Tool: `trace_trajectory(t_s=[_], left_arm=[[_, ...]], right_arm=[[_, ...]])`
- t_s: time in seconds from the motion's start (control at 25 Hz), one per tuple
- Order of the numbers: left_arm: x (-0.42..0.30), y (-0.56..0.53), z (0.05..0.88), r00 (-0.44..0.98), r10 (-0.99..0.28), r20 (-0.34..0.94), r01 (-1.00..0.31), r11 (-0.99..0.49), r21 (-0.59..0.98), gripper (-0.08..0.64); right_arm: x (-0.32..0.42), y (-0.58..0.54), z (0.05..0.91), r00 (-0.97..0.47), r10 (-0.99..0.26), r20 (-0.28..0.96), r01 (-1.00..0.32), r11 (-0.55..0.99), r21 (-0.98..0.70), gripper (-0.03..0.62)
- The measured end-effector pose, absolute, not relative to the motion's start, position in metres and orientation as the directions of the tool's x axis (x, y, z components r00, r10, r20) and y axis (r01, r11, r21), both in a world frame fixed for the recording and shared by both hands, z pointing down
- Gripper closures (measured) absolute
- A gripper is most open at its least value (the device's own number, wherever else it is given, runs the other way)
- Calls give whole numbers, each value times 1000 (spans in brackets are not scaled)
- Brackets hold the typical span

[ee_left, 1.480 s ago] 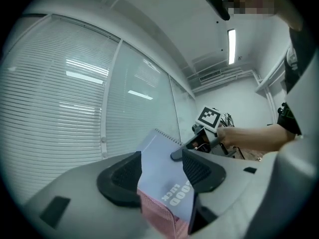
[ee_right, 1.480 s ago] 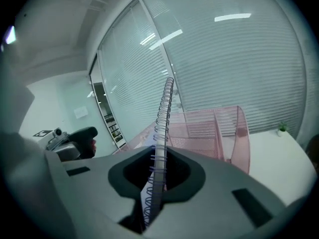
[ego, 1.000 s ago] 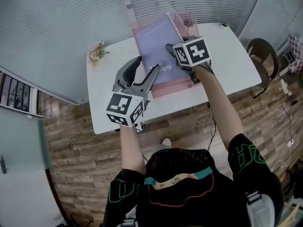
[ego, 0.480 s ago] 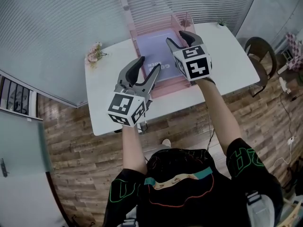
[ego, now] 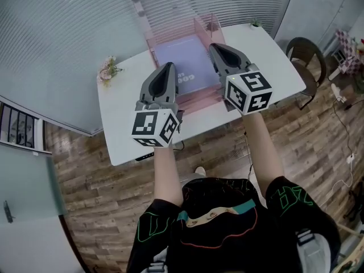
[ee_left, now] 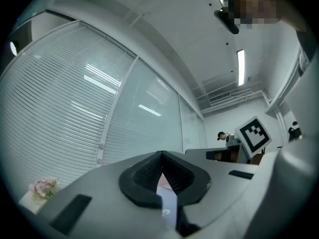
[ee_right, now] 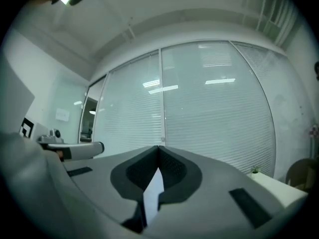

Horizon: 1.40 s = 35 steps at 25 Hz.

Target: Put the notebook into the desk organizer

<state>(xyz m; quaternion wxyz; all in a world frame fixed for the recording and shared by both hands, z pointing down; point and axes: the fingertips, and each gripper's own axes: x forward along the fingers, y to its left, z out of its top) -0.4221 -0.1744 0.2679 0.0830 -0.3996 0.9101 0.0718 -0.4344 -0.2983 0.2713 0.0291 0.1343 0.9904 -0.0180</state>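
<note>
The lilac notebook (ego: 186, 66) lies flat inside the pink see-through desk organizer (ego: 200, 103) at the back of the white table (ego: 122, 115). Both grippers hover above the table's front half and hold nothing. My left gripper (ego: 169, 66) is shut, its tips over the organizer's left front part. My right gripper (ego: 214, 46) is also shut, its tips over the organizer's right side. In the left gripper view the jaws (ee_left: 161, 156) meet with nothing between them. The right gripper view shows the same closed jaws (ee_right: 158, 159), aimed at the glass wall.
A small bunch of pink flowers (ego: 107, 68) sits at the table's left back corner and a tiny green plant (ego: 255, 23) at its right back corner. A glass wall with blinds stands right behind the table. A dark chair (ego: 304, 50) stands to the right on the wooden floor.
Both grippers went from open to shut. The notebook, tilted at first, settled flat in the organizer. The right gripper drew back from the organizer toward me.
</note>
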Motion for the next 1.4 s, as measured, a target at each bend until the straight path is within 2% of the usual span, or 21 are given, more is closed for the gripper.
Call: trace_trajectory(t_s=[0.2,0.48,1.4], left_arm=[[-413,-170,273,-720,-666,-196,-684,728,38,566],[-394,-164,295,-763,-623,-172,-637,771,30,566],[-374,-152,299,-788,-587,-183,-603,797,38,565]], right_arm=[[-403,-311,265,-960,245,-132,257,963,-78,590],[-374,-314,297,-978,191,-84,195,980,-46,590],[-354,-302,300,-975,203,-92,202,979,26,589]])
